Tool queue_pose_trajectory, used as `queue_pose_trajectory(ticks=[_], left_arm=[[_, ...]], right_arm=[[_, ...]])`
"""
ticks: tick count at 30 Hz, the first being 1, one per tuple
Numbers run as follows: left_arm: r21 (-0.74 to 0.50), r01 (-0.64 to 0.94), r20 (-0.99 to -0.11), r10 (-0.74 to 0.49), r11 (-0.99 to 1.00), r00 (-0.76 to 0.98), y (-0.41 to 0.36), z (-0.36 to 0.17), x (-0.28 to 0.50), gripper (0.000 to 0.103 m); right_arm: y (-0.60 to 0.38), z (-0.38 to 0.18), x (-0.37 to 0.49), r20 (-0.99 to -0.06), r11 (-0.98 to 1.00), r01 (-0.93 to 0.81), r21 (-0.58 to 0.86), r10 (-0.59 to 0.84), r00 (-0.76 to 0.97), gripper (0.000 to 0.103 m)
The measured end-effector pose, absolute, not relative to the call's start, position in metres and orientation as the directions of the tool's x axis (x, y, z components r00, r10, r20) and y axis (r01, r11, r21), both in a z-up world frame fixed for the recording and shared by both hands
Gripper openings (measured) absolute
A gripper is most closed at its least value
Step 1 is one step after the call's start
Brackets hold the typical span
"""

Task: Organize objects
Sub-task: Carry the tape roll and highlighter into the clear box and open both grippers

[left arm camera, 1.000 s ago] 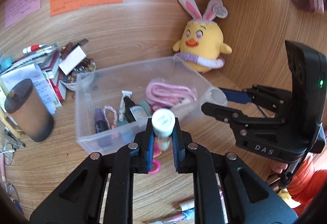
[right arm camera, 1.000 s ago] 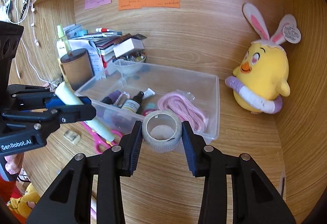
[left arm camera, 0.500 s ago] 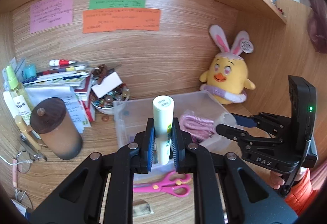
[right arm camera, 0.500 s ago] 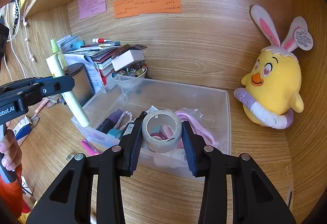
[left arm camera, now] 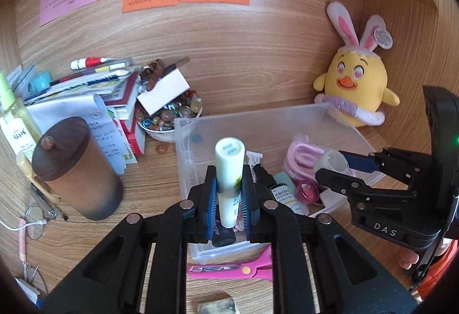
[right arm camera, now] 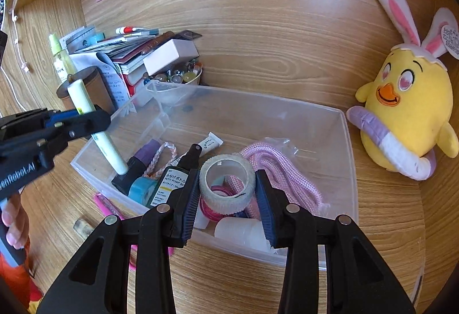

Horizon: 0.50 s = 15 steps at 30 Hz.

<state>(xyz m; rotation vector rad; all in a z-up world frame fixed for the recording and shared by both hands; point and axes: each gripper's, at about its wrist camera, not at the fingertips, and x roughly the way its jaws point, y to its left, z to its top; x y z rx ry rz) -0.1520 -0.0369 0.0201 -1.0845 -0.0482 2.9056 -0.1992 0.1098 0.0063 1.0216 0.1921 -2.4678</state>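
Grippers are both over the clear plastic box (right arm camera: 348, 142) on the wooden desk (right arm camera: 387, 228). The left gripper (left arm camera: 228, 196) pinches a pale tube (left arm camera: 229, 170) in the middle. The tube stands almost straight up, and from the right wrist camera its lower end touches a dark thing (right arm camera: 126, 177) at the left end of the box. The right gripper (right arm camera: 228, 189) squeezes a white tape roll (right arm camera: 227, 183) from both sides and holds it just above the things in the box.

Inside the box lie a pink rope (right arm camera: 282, 170), a dark spray bottle (right arm camera: 175, 176), a blue tape roll (right arm camera: 142, 190) and a small white tube (right arm camera: 210, 143). Pink scissors (left arm camera: 238, 268) lie on the desk just in front of the box. A yellow chick toy (right arm camera: 407, 104) with bunny ears sits to the right of the box. A brown jar (left arm camera: 76, 170) stands to the left, near a pile of books (left arm camera: 114, 90).
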Motion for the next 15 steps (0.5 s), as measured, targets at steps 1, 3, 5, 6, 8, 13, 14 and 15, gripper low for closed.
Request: queue_pose_trajectory(ticks=[1, 3, 5, 6, 8, 13, 14, 15], left_arm=[[-0.045, -0.032, -0.657, 0.054, -0.998, -0.752, -0.035, 0.019, -0.153, 0.015], [-0.039, -0.042, -0.653, 0.058, -0.998, -0.755, -0.031, 0.019, -0.152, 0.015], [-0.025, -0.050, -0.649, 0.054, -0.998, -0.759, -0.026, 0.021, -0.149, 0.016], [-0.026, -0.061, -0.646, 0.063, -0.998, -0.761, -0.024, 0.023, -0.148, 0.021], [-0.025, -0.076, -0.637, 0.075, -0.997, -0.767, -0.021, 0.026, -0.143, 0.034], [0.005, -0.078, -0.601, 0.059, -0.997, -0.797, -0.014, 0.037, -0.128, 0.062], [0.000, -0.081, -0.601, 0.065, -0.997, -0.797, -0.014, 0.039, -0.126, 0.065], [-0.005, -0.082, -0.601, 0.069, -0.997, -0.797, -0.015, 0.041, -0.124, 0.071]], right_arm=[[0.109, 0.005, -0.201, -0.703, -0.885, 0.464, 0.050, -0.361, -0.612, 0.035], [0.109, 0.003, -0.203, -0.709, -0.887, 0.460, 0.050, -0.355, -0.609, 0.035], [0.107, 0.000, -0.202, -0.718, -0.886, 0.461, 0.038, -0.345, -0.604, 0.036], [0.106, 0.000, -0.202, -0.723, -0.883, 0.467, 0.034, -0.345, -0.599, 0.038], [0.107, 0.002, -0.198, -0.717, -0.887, 0.461, 0.024, -0.337, -0.610, 0.055], [0.114, 0.014, -0.181, -0.681, -0.881, 0.473, 0.015, -0.355, -0.640, 0.064], [0.115, 0.016, -0.177, -0.677, -0.881, 0.473, 0.005, -0.352, -0.647, 0.064], [0.116, 0.018, -0.173, -0.672, -0.880, 0.475, -0.002, -0.351, -0.652, 0.065]])
